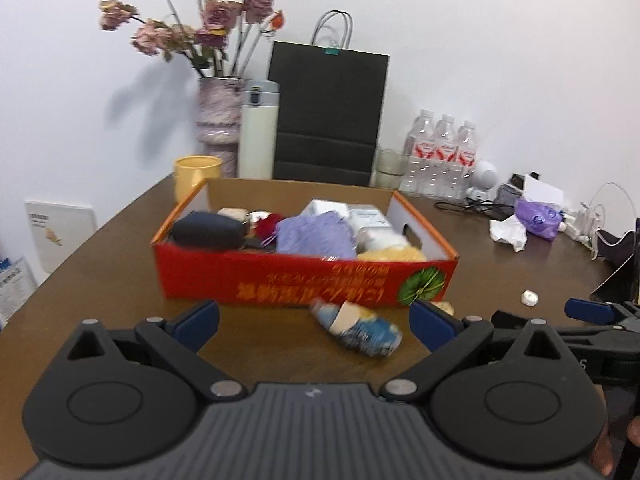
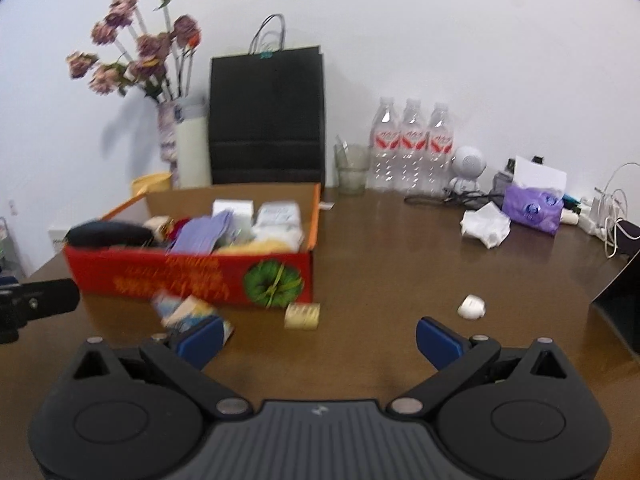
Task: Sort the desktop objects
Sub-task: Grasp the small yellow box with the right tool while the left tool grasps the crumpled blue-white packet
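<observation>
A red cardboard box [image 1: 280, 280] [image 2: 192, 276] holding several sorted items stands on the brown table. A blue and white packet [image 1: 360, 330] [image 2: 188, 312] lies on the table just in front of it, between the open jaws of my left gripper [image 1: 316, 326]. A small cream item [image 2: 303, 315] lies by the box's front right corner, and a small white cap [image 1: 529, 298] [image 2: 472, 306] lies further right. My right gripper [image 2: 318, 338] is open and empty, above bare table, with the packet at its left fingertip.
At the back stand a flower vase [image 1: 218, 120], a white flask [image 1: 259, 136], a yellow cup [image 1: 196, 176], a black paper bag [image 1: 326, 116], a glass [image 2: 351, 168] and three water bottles [image 1: 442, 152]. Crumpled tissue [image 2: 486, 224], a purple pack [image 2: 532, 208] and cables [image 2: 612, 208] lie right.
</observation>
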`<state>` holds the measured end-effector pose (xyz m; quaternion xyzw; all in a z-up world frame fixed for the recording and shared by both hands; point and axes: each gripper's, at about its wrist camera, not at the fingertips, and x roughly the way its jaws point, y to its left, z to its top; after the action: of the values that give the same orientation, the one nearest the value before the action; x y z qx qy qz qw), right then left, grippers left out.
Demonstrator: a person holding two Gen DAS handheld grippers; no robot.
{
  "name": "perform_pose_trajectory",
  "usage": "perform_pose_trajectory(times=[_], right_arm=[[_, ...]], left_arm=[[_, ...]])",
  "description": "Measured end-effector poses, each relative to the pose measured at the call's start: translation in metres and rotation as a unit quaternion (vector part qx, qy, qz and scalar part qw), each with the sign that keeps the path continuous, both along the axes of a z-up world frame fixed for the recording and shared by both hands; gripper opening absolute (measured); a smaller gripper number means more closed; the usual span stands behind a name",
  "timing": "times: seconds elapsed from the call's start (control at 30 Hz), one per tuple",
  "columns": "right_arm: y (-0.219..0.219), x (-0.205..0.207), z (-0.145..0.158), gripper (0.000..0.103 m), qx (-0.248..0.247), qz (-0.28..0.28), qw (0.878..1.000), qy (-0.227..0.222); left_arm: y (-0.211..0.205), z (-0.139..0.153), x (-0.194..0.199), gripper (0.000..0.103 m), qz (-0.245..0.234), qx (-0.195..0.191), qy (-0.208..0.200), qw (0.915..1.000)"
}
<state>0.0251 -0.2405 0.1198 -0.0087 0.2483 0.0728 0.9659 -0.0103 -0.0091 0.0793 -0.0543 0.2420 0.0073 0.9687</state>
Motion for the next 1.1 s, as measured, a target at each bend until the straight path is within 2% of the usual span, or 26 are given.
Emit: perform_pose_trajectory(times=[0.07, 0.17, 0.27, 0.4, 0.57, 0.63, 0.7, 0.73, 0.93, 1.0, 1.07, 1.1], right_arm=[[-0.001, 0.012, 0.001, 0.103, 0.000, 0.001, 1.000, 0.004], [0.001, 0.040, -0.009, 0.103, -0.009, 0.001, 1.000, 0.027], [0.003, 0.065, -0.019, 0.103, -0.008, -0.002, 0.999, 0.047], [0.010, 0.090, -0.031, 0.101, 0.000, 0.015, 0.998, 0.067], [0.022, 0.111, -0.041, 0.093, -0.008, 0.031, 0.996, 0.078], [0.023, 0.115, -0.044, 0.091, -0.004, 0.033, 0.996, 0.077], [0.023, 0.117, -0.046, 0.086, 0.000, 0.036, 0.996, 0.080], [0.023, 0.117, -0.048, 0.082, 0.001, 0.037, 0.996, 0.081], [0.024, 0.117, -0.053, 0.075, -0.012, 0.056, 0.995, 0.080], [0.029, 0.118, -0.058, 0.062, -0.025, 0.063, 0.994, 0.087], [0.031, 0.115, -0.060, 0.034, -0.028, 0.062, 0.994, 0.085], [0.032, 0.113, -0.060, 0.030, -0.027, 0.064, 0.994, 0.084]], left_arm=[[-0.004, -0.004, 0.019, 0.103, -0.027, 0.013, 0.016, 0.9994], [-0.012, -0.022, 0.049, 0.103, -0.035, 0.035, 0.050, 0.9975], [-0.021, -0.043, 0.076, 0.103, -0.057, 0.034, 0.091, 0.9936], [-0.029, -0.059, 0.096, 0.103, -0.077, 0.042, 0.101, 0.9911], [-0.023, -0.068, 0.115, 0.102, -0.069, 0.023, 0.107, 0.9915], [-0.020, -0.070, 0.118, 0.094, -0.077, 0.010, 0.108, 0.9911], [-0.021, -0.071, 0.118, 0.076, -0.086, 0.006, 0.108, 0.9904], [-0.020, -0.072, 0.118, 0.074, -0.085, 0.004, 0.108, 0.9906], [-0.008, -0.077, 0.118, 0.027, -0.073, -0.029, 0.105, 0.9914], [-0.009, -0.075, 0.115, 0.014, -0.071, -0.023, 0.099, 0.9923], [-0.009, -0.073, 0.110, 0.005, -0.067, -0.025, 0.094, 0.9930], [-0.007, -0.072, 0.106, 0.005, -0.068, -0.031, 0.091, 0.9930]])
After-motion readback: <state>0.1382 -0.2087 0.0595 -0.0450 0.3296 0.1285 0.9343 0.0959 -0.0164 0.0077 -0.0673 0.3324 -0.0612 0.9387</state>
